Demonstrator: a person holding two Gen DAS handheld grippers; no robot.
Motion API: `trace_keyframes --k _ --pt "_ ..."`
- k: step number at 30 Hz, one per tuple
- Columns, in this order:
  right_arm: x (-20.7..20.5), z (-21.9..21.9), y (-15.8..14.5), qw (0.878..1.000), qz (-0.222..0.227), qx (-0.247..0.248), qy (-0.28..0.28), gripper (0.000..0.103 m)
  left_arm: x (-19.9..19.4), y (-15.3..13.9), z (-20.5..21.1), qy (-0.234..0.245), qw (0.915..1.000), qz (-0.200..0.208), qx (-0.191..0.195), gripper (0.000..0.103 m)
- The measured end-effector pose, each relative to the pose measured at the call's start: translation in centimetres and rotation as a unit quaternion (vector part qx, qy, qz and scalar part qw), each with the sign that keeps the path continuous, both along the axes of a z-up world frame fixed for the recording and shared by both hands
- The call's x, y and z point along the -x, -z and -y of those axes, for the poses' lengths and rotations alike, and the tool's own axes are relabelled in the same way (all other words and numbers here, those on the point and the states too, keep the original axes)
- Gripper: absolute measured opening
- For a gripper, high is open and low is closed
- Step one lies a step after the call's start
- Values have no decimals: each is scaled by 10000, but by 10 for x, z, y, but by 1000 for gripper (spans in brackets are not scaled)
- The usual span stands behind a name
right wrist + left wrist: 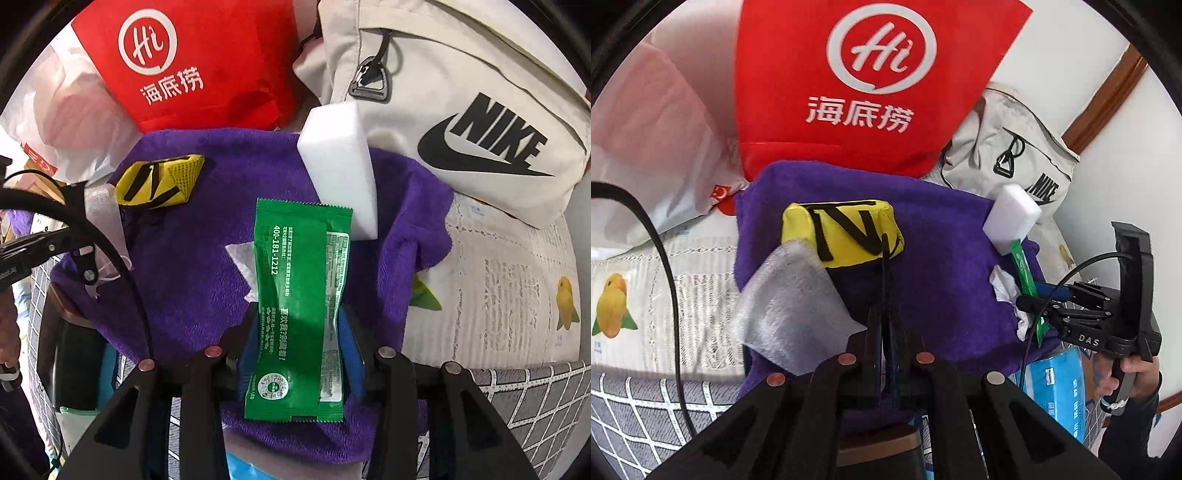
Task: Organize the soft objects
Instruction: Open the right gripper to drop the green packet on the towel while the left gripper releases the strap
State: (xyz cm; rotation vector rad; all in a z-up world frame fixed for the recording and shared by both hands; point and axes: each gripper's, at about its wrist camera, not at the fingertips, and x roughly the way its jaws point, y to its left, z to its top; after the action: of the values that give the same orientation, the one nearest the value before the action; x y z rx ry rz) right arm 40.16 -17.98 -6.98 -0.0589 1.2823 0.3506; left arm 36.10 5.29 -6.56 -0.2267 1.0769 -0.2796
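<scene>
My right gripper: green sachet stands between its blue pads, jaws partly apart; firm pinch or not, I cannot tell. My left gripper: jaws closed, gripping a translucent foam sheet. Beneath both, purple towel. Further out on it, white sponge beyond the sachet, yellow pouch beyond the sheet.

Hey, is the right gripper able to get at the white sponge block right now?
Probably not yet. The right gripper has the green packet between its jaws, and the packet covers the near corner of the white sponge block on the purple towel. Otherwise nothing lies on the sponge.
</scene>
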Motion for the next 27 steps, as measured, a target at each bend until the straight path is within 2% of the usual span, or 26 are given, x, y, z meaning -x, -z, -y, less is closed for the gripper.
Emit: trace_keyframes --k 7,16,21,27 --pt "11 4 -9 9999 99 -40 24 46 -15 14 8 1 9995 -324 2 4" --pt "32 18 -31 9993 257 -227 168 46 -30 33 18 -97 9973 -648 -330 5" --pt "45 25 -46 9980 475 -351 213 50 -35 38 25 -127 9956 -792 -487 5" --pt "55 21 -54 9976 579 -331 172 50 -37 39 25 -220 9942 -937 -483 5"
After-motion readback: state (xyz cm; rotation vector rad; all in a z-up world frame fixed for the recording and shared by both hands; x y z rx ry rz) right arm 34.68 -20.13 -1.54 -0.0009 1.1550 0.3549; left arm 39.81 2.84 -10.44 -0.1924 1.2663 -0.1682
